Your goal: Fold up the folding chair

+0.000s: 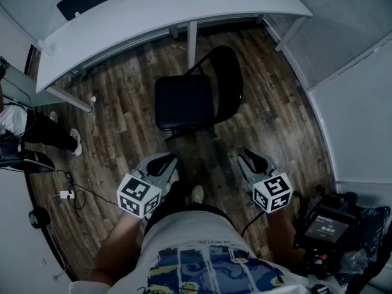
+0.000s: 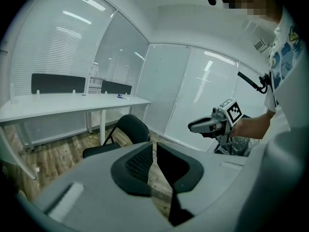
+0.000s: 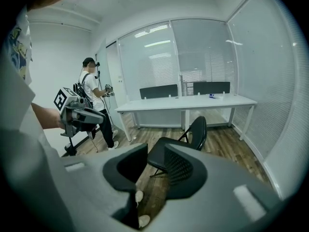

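Approach step: I am facing the folding chair (image 1: 197,95), standing open just before the bench (image 1: 122,23); left gripper (image 1: 162,163) fingers together, right gripper (image 1: 252,158) fingers apart, empty; next, reopening left for gripping it

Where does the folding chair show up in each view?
Head view: chair in the middle, slightly above centre.
Left gripper view: chair left of centre, past the jaws.
Right gripper view: chair near centre, past the jaws.
Shared landmark: white desk behind it.
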